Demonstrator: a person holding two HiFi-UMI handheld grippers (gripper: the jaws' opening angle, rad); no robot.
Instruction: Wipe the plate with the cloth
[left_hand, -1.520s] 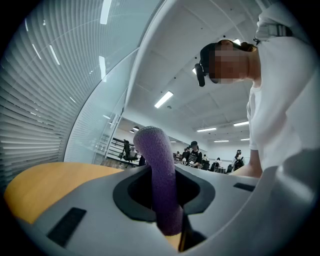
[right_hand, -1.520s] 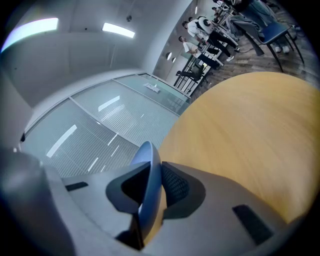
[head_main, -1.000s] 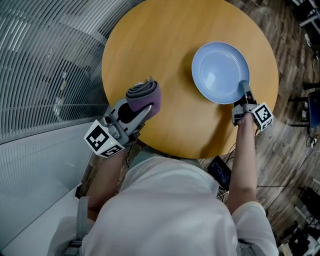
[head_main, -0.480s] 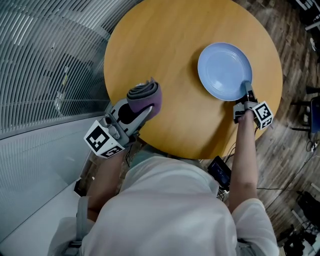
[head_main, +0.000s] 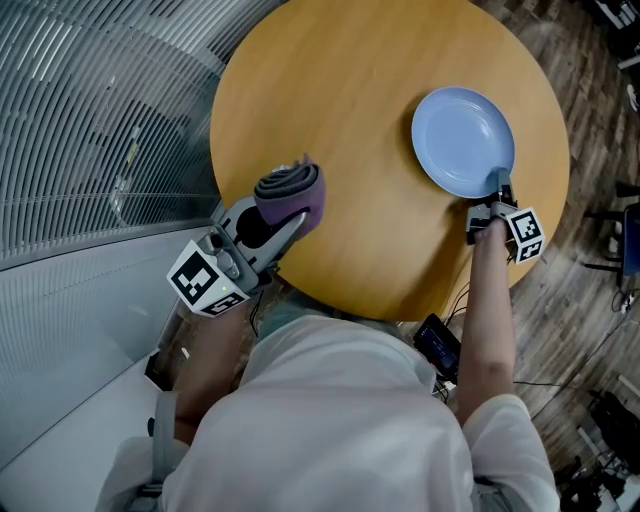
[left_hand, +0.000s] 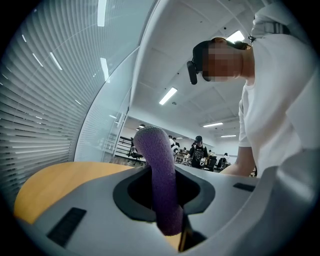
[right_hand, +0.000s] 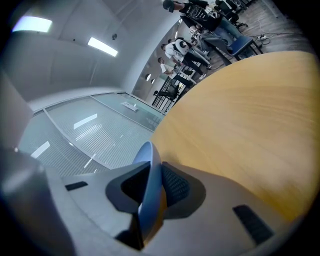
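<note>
Right now the right hand-held gripper (head_main: 499, 188) pinches the blue plate (head_main: 462, 135) by its near rim only; in the right gripper view the rim runs edge-on between the closed jaws. The bite is shallow and the surface smooth and glazed, so I expect the plate to pivot or slide out once the wipe pushes on its far side. It sits near the right edge of the tabletop (head_main: 340, 100); can't tell if it lies flat. If it slips, it likely goes onto the wood floor (head_main: 590, 300).

The left hand-held gripper (head_main: 285, 215) is clamped on the folded purple cloth (head_main: 290, 190), which stands up out of the jaws, well apart from the plate. A dragging wipe may tug the fold loose, or bare jaw may scrape the plate.
</note>
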